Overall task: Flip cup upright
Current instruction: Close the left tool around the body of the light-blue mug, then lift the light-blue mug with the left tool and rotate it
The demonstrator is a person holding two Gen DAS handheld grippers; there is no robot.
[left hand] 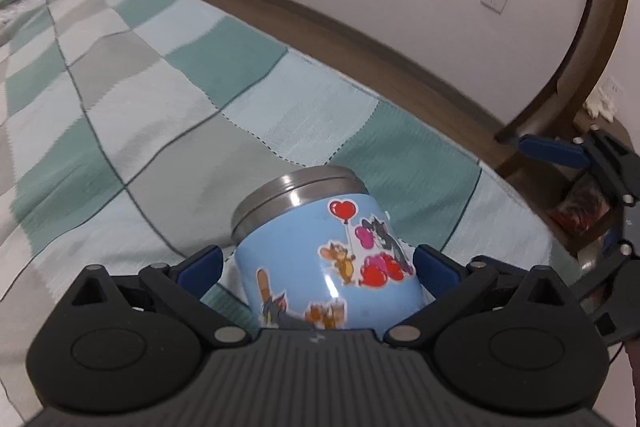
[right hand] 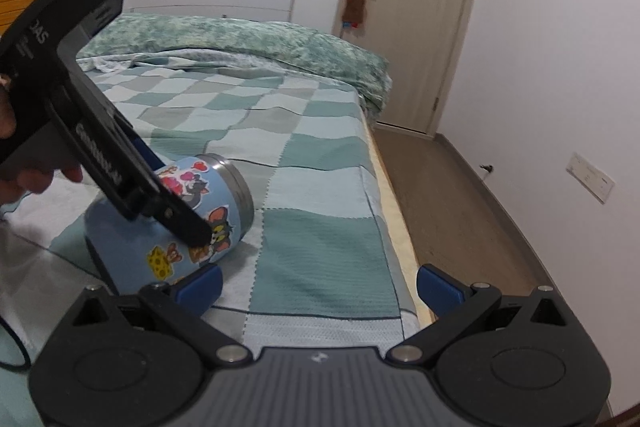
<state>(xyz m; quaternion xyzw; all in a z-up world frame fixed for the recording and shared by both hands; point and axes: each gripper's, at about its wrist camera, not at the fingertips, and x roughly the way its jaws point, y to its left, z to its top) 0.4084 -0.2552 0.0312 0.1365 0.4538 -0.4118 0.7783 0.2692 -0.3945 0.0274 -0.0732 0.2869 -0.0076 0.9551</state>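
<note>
A light blue cup (left hand: 328,263) with cartoon stickers and a steel rim lies tilted on the checked bedspread (left hand: 160,107), rim pointing away. My left gripper (left hand: 318,271) is closed around its body, blue pads on both sides. In the right wrist view the cup (right hand: 176,219) lies on its side with the left gripper's (right hand: 172,195) black fingers across it. My right gripper (right hand: 318,285) is open and empty, its left pad just in front of the cup. It also shows at the right edge of the left wrist view (left hand: 592,163).
A green quilt (right hand: 256,43) is piled at the head of the bed. The bed's edge (right hand: 392,211) drops to a wooden floor (right hand: 460,195). A dark wooden chair (left hand: 576,67) stands beside the bed. A door (right hand: 416,19) is beyond.
</note>
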